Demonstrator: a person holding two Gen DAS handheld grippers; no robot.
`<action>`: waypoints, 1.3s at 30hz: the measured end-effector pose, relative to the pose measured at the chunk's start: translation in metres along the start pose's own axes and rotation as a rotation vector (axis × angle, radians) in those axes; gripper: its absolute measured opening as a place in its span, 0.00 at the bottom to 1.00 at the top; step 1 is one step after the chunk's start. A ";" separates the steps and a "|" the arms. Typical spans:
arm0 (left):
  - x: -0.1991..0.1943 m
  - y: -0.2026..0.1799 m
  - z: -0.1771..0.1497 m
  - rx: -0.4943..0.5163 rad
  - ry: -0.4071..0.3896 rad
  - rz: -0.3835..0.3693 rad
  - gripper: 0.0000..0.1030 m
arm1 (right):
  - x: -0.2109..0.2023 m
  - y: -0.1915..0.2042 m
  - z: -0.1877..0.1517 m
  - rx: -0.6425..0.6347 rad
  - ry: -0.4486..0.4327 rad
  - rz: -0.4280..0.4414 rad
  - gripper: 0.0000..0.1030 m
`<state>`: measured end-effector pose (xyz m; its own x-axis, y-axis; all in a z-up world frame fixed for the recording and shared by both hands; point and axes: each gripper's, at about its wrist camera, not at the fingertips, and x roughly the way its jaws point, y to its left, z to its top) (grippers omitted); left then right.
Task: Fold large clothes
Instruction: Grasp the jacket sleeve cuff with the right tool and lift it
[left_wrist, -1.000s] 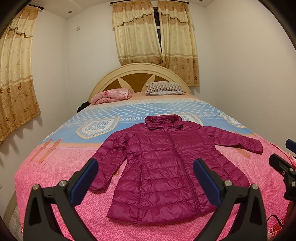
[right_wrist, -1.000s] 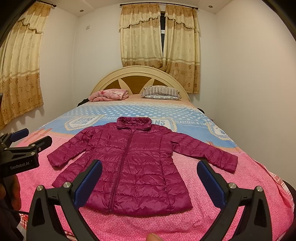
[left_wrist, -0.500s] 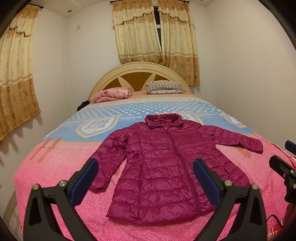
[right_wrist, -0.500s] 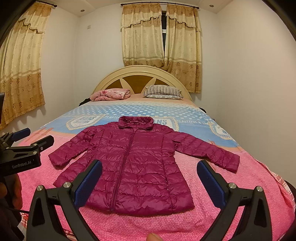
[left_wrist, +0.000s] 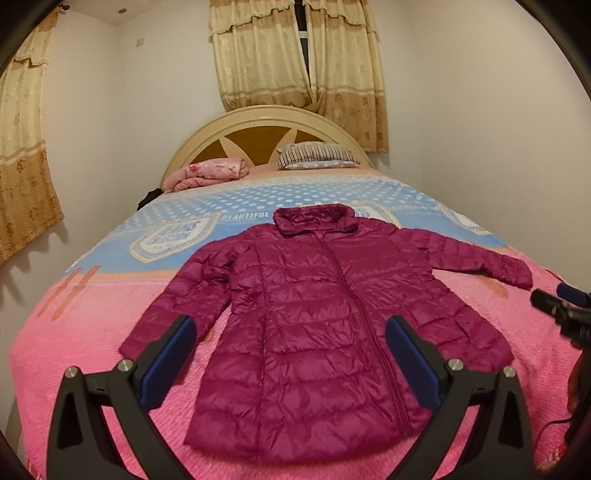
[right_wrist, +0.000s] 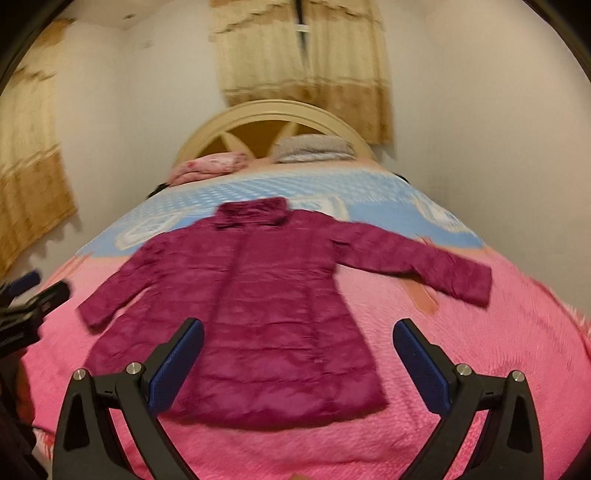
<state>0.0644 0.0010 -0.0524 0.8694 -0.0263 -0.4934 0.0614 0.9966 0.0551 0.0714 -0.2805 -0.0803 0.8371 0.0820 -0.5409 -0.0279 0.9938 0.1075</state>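
A magenta quilted puffer jacket (left_wrist: 325, 317) lies flat and front-up on the pink end of the bed, zipped, both sleeves spread outward, collar toward the headboard. My left gripper (left_wrist: 290, 339) hovers open above its hem, nothing between the blue pads. In the right wrist view the same jacket (right_wrist: 266, 314) is blurred, and my right gripper (right_wrist: 297, 343) hangs open above its lower half, holding nothing. The right gripper (left_wrist: 561, 310) also shows at the right edge of the left wrist view, and the left gripper (right_wrist: 33, 299) at the left edge of the right wrist view.
The bed (left_wrist: 92, 343) has a pink and blue cover. A folded pink blanket (left_wrist: 207, 173) and a striped pillow (left_wrist: 317, 157) lie by the cream headboard (left_wrist: 266, 122). Walls stand close on both sides, with curtains (left_wrist: 295, 55) behind.
Both grippers have moved forward and tilted down toward the jacket, which now looks larger. The right wrist view is motion-blurred. The jacket has not moved.
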 end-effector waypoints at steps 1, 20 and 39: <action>0.012 -0.001 -0.001 0.001 0.010 0.003 1.00 | 0.012 -0.016 0.000 0.033 0.019 -0.029 0.99; 0.123 -0.034 -0.012 0.058 0.133 0.032 1.00 | 0.169 -0.280 0.037 0.471 0.203 -0.325 0.75; 0.115 -0.014 -0.018 0.013 0.131 0.028 1.00 | 0.142 -0.240 0.135 0.234 0.031 -0.255 0.11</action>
<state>0.1548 -0.0144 -0.1259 0.7995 0.0127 -0.6005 0.0454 0.9956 0.0815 0.2703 -0.5171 -0.0707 0.7838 -0.1613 -0.5997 0.3095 0.9387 0.1520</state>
